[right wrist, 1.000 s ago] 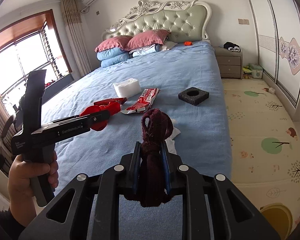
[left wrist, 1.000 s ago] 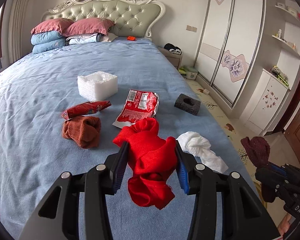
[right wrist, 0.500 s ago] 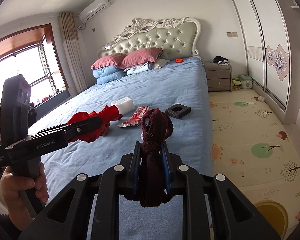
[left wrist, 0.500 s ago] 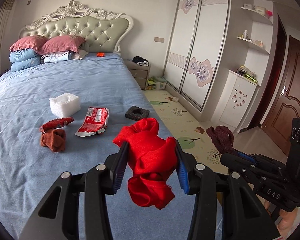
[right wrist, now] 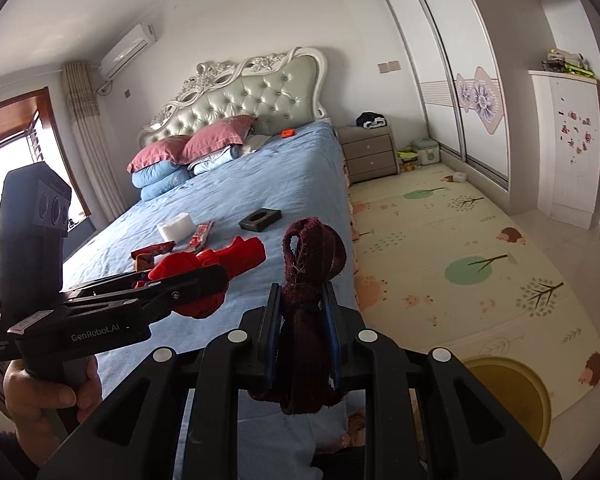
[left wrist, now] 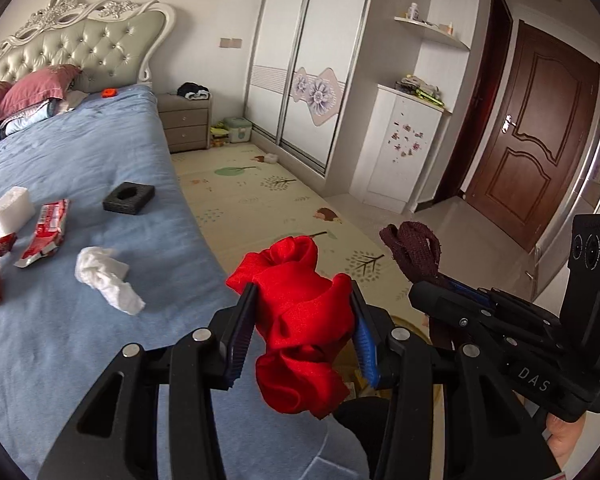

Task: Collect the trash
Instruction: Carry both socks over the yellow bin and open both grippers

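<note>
The left tongs point(left wrist: 302, 322) are clamped on a crumpled red cloth point(left wrist: 300, 320), its glossy folds bulging above and drooping below the pads. The right tongs point(right wrist: 302, 334) stand narrow, pinching a dark maroon knitted cloth point(right wrist: 312, 280) with frayed edges that loops above the pads. Both bundles hang past the bed's point(left wrist: 99, 152) side edge, over the patterned foam floor mat point(left wrist: 283, 200), a broad open strip running between the bed and the sliding wardrobe point(left wrist: 300, 60). A round yellow bin point(right wrist: 512, 392) sits on the mat near the right tongs, its rim partly hidden behind them. On the wrinkled blue bedsheet lie a wadded white tissue point(left wrist: 107, 280), a flat red snack wrapper point(left wrist: 45, 232), a white foam block point(left wrist: 9, 214), and a black foam square with a hollow centre point(left wrist: 128, 198) close to the bed's edge.
</note>
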Available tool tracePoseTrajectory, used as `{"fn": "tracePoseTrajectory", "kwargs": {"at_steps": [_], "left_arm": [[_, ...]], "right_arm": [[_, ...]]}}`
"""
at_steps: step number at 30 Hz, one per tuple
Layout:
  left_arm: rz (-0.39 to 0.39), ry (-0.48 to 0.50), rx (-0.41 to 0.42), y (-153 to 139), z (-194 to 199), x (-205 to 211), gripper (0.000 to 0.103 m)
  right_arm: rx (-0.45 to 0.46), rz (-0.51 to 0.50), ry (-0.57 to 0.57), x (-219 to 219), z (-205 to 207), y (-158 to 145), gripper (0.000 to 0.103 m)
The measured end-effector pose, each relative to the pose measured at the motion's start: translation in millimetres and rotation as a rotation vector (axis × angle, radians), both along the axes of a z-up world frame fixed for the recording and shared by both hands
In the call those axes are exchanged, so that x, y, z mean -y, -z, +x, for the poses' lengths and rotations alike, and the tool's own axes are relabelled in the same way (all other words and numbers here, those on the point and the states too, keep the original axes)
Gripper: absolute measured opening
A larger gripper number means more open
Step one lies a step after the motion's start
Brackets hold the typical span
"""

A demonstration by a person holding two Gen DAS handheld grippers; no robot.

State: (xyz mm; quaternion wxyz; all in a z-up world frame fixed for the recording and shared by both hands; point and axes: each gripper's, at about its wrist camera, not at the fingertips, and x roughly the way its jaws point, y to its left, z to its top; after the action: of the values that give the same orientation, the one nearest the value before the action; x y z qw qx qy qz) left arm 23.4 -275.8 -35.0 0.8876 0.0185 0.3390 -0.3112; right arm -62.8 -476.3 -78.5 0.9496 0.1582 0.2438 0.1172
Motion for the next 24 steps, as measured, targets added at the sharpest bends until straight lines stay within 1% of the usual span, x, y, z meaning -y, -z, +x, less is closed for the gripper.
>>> {"fn": "tracePoseTrajectory", "kwargs": {"at_steps": [9,13,19,24], "left_arm": [[0.061,0.186,-0.113,53,-4,96,0.045],[0.091,0.252,-0.165,76,-6,130,0.045],[0.136,0.297,-0.232,107,-4,166,0.045],[0.169,0.319,-0.267,125,0,182,0.045]], "right_arm": [[-0.087,0.037,0.178,74,-34,42,0.02],[-0.128,0.044,0.242,99,-46,58,0.02],[-0.19,0.059,0.306,131,-59,85,0.02],[-0.22,0.073,0.321,141,-57,99,0.02]]}}
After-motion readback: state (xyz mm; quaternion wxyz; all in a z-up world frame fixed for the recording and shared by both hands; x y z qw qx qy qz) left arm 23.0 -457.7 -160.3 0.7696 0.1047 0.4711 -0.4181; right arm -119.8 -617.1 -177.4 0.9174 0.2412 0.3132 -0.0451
